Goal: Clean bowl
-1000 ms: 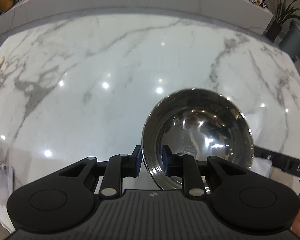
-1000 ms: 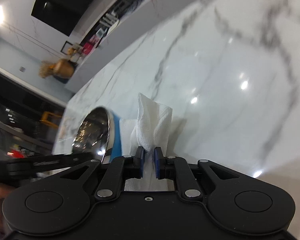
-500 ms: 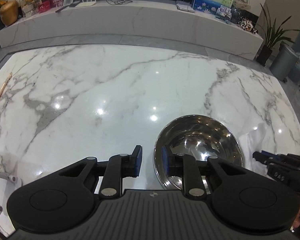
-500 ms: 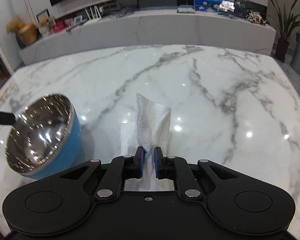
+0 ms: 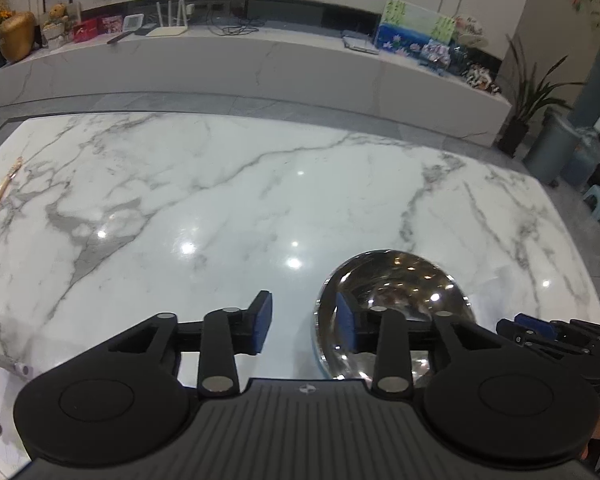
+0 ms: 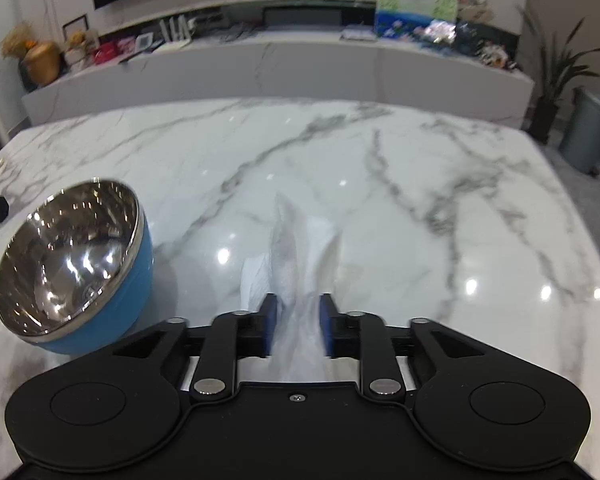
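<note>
left tool (image 5: 303,328): jaws have just been opening and now stand spread, one blue pad outside and one inside the rim of the round steel-lined bowl with the blue outer shell (image 5: 392,304); rim wall sits between the pads, neither pad visibly pressing on it. the bowl rests on the white, grey-veined marble counter (image 5: 220,184), near its front edge, and from the right wrist view it leans, mouth turned toward the left tool.

right tool (image 6: 297,326): jaws have just been opening too, now parted. crumpled white paper towel (image 6: 300,240) stands between the blue pads, blurred; it looks loose in the gap rather than pinched, its lower part on the counter. towel lies just right of the bowl, apart from it.

right tool's black tip shows at the right edge of the left wrist view. far left on the counter: thin wooden stick (image 5: 2,192), well apart from the bowl.
</note>
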Motion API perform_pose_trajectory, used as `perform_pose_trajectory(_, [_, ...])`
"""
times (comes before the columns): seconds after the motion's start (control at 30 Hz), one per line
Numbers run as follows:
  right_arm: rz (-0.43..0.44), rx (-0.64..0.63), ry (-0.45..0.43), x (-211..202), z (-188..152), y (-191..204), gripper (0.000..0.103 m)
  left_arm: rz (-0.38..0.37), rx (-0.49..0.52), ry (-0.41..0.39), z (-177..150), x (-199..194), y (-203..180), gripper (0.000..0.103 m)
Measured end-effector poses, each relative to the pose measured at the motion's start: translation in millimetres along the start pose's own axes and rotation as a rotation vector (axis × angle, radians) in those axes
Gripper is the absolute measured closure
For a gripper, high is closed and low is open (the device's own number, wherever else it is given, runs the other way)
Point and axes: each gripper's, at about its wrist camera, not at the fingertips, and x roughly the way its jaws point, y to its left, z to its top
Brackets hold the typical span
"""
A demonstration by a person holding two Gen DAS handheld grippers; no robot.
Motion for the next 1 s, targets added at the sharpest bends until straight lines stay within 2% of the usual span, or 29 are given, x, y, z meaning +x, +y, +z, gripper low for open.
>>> perform_pose_trajectory(0.03, [-0.006, -0.001, -0.008, -5.5, 0.5, 0.4, 0.068, -0.006, -0.002, -0.009, -0.3, -2.0, -0.3, 0.061])
perform_pose_trajectory(0.07, [-0.013, 0.0, -0.016, -10.4, 1.1, 0.9, 0.059, -0.011, -0.005, -0.02, -0.6, -4.3, -0.6, 0.058])
perform_pose_trajectory(0.13, [-0.025, 0.0, -0.038, -20.8, 1.5, 2.8, 0.051, -0.012, -0.007, -0.039, -2.1, -9.3, -1.5, 0.046])
perform_pose_trajectory(0.2, [-0.039, 0.001, -0.074, -37.6, -0.8, 7.5, 0.046, 0.006, 0.003, -0.054, -4.3, -14.3, -3.6, 0.041])
perform_pose_trajectory(0.37, [-0.062, -0.034, -0.098, -61.6, -13.5, 20.0, 0.032, 0.063, 0.032, -0.103, -13.8, -25.3, -6.4, 0.038])
perform_pose_trajectory(0.57, [-0.09, -0.028, -0.13, -78.4, -29.7, 29.4, 0.028, 0.069, 0.064, -0.111, -30.4, -28.1, -7.7, 0.037])
perform_pose_trajectory(0.6, [-0.089, -0.027, -0.131, -79.6, -30.9, 30.3, 0.024, 0.075, 0.073, -0.109, -33.5, -27.9, -8.6, 0.036])
perform_pose_trajectory(0.63, [-0.089, -0.026, -0.133, -80.6, -32.0, 31.3, 0.007, 0.078, 0.08, -0.109, -36.9, -27.7, -9.2, 0.034])
perform_pose_trajectory(0.67, [-0.088, -0.027, -0.142, -80.7, -33.8, 32.4, 0.0, 0.076, 0.084, -0.106, -40.3, -27.4, -9.4, 0.033])
perform_pose_trajectory(0.77, [-0.102, -0.009, -0.162, -83.7, -38.4, 34.8, 0.0, 0.064, 0.085, -0.097, -51.0, -28.2, -9.5, 0.031])
perform_pose_trajectory(1.0, [-0.144, 0.052, -0.179, -83.4, -45.3, 33.0, 0.0, 0.094, 0.126, -0.076, -71.5, -19.5, -4.2, 0.03])
